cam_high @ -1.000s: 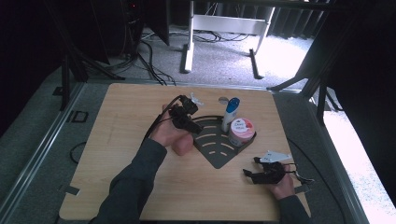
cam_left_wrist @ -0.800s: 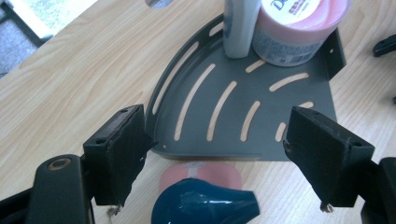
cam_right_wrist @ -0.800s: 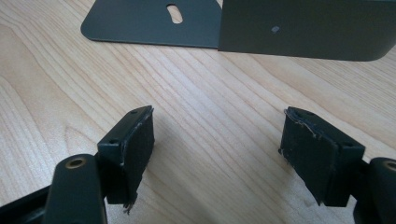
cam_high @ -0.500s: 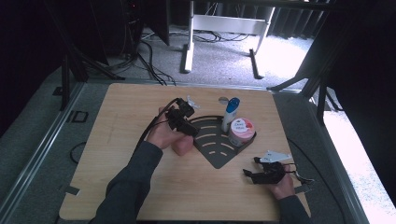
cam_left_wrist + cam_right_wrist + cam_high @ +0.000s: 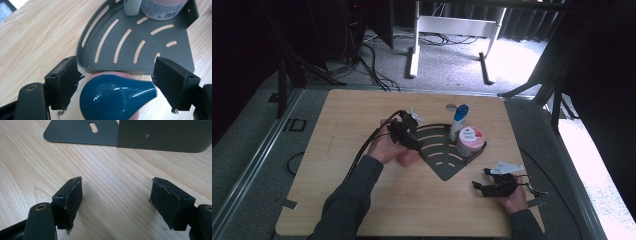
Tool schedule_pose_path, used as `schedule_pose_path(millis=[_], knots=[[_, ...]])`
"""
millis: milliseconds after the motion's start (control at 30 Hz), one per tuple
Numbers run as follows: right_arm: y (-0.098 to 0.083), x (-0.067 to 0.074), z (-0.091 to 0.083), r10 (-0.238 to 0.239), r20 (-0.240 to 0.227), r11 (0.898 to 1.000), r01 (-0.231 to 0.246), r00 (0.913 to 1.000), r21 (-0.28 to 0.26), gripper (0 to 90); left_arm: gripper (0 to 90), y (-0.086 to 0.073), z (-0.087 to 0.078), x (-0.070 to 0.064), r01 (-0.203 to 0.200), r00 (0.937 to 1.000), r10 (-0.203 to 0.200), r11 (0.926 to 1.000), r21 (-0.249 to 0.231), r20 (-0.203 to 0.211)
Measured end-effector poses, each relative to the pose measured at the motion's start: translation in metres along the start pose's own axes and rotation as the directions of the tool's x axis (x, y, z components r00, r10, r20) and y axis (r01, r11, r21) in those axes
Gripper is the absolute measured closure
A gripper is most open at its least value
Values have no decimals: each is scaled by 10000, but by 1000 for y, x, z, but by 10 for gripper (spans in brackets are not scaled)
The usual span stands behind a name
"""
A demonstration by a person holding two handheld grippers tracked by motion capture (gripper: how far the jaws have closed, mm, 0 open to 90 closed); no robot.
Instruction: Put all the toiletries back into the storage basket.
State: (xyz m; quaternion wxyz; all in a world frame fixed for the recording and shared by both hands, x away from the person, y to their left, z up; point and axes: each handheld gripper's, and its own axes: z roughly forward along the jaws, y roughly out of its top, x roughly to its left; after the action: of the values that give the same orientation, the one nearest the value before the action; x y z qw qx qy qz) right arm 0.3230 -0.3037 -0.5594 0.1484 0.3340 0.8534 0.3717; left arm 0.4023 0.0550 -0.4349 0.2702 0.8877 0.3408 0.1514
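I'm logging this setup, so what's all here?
table: one, light wood, under everything
shelf: one, dark grey, slotted corner shape, table middle
white bottle: one, blue cap, upright in the shelf's back corner
tub: one, pink, in the shelf beside the white bottle
pink bottle: one, teal cap, between the left tool's jaws
disc: one, small, grey, on the table behind the shelf
left tool: black, at the shelf's curved edge
right tool: black, open, low over bare table by the shelf
hands: two, dark sleeves
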Motion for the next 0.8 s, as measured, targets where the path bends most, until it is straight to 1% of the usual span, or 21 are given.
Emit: schedule_pose_path(millis=[133,233,300,567,667,733,800], knots=[[0,0,0,2,0,10000,-2,10000,1,255,216,-3,1,2,5,10000,-5,10000,-15,37],[0,0,0,0,0,10000,0,10000,4,255,230,-4,3,3,87,9999,-87,10000,-25,51],[0,0,0,5,-3,10000,-5,10000,1,255,232,-6,5,4,74,9999,-74,10000,41,108],[0,0,0,2,-2,10000,-2,10000,2,255,244,-10,9,7,135,9999,-136,9998,162,21],[0,0,0,3,-2,10000,-3,10000,0,255,290,-12,10,9,215,9998,-215,9997,72,14],[0,0,0,3,-1,10000,-3,10000,1,255,321,-13,10,11,255,9996,-256,9997,64,106],[0,0,0,2,-3,10000,-2,10000,0,255,331,-13,10,11,288,9994,-289,9996,35,184]])
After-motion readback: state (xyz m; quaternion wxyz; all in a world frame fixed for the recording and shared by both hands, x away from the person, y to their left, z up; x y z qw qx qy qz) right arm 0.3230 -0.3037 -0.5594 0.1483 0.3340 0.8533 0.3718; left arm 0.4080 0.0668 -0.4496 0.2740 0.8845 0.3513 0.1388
